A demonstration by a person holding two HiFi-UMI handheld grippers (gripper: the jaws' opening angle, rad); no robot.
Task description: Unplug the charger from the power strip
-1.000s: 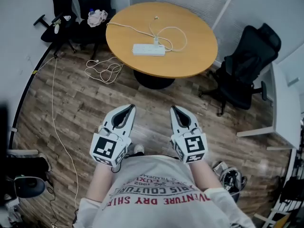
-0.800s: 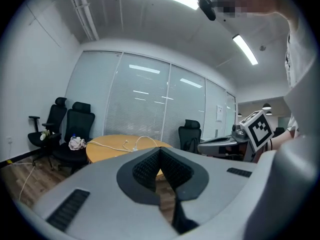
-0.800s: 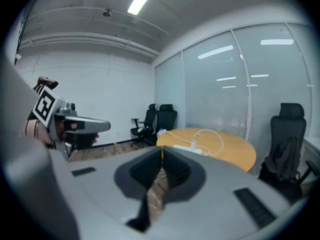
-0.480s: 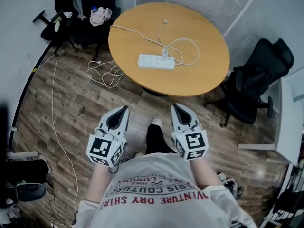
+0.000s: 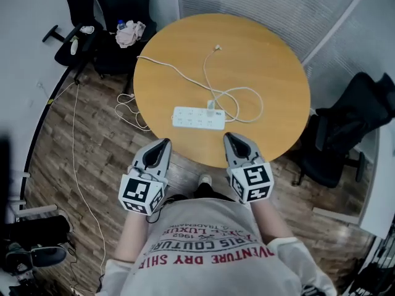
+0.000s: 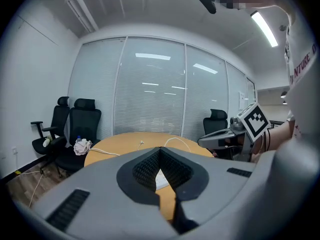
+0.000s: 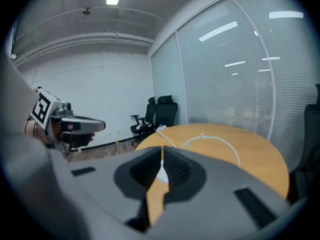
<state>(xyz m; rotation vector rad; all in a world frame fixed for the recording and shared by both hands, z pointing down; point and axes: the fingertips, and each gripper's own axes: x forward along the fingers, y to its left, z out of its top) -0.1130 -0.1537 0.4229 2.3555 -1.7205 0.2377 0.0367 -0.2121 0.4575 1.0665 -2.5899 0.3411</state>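
table | head view: charger in power strip | gripper views: ceiling lights

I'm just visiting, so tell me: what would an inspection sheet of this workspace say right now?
Surface: round wooden table, mostly bare.
Job's things: white power strip lies flat near the table's front edge, charger plugged in.
Clutter: cloth on a far office chair.
Grippers: left gripper and right gripper shut, empty, short of the power strip.
Cables: white cable looped on the table; cord coiled on the floor.
Surroundings: black side chair.
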